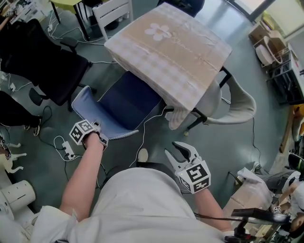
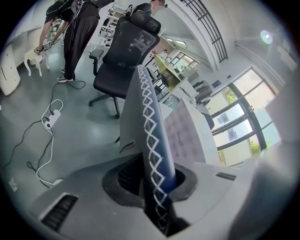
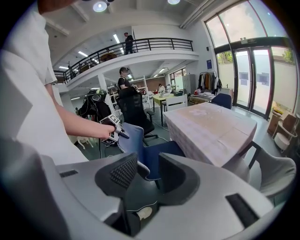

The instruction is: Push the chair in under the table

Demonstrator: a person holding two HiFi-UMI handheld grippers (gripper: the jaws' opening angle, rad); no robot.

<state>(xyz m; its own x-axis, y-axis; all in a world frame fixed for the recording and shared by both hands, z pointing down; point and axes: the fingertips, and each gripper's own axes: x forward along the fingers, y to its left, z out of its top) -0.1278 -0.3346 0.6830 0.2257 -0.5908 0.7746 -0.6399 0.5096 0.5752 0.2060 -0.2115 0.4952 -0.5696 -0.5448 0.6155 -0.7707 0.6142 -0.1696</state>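
A blue chair (image 1: pixel 130 102) with a white-stitched edge stands at the near side of the table (image 1: pixel 190 57), its seat partly under the checked beige tablecloth. My left gripper (image 1: pixel 97 134) is shut on the top edge of the chair's backrest (image 2: pixel 150 131), which runs up between the jaws in the left gripper view. My right gripper (image 1: pixel 172 148) hangs open over the floor to the right of the chair, nothing between its fingers. In the right gripper view its pads (image 3: pixel 125 171) frame the chair (image 3: pixel 159 157) and the table (image 3: pixel 211 126) beyond.
A black office chair (image 1: pixel 42 61) stands to the left. A grey shell chair (image 1: pixel 237 102) sits at the table's right corner, a white chair (image 1: pixel 111 12) at the far side. A power strip and cable (image 1: pixel 66 149) lie on the floor by the blue chair.
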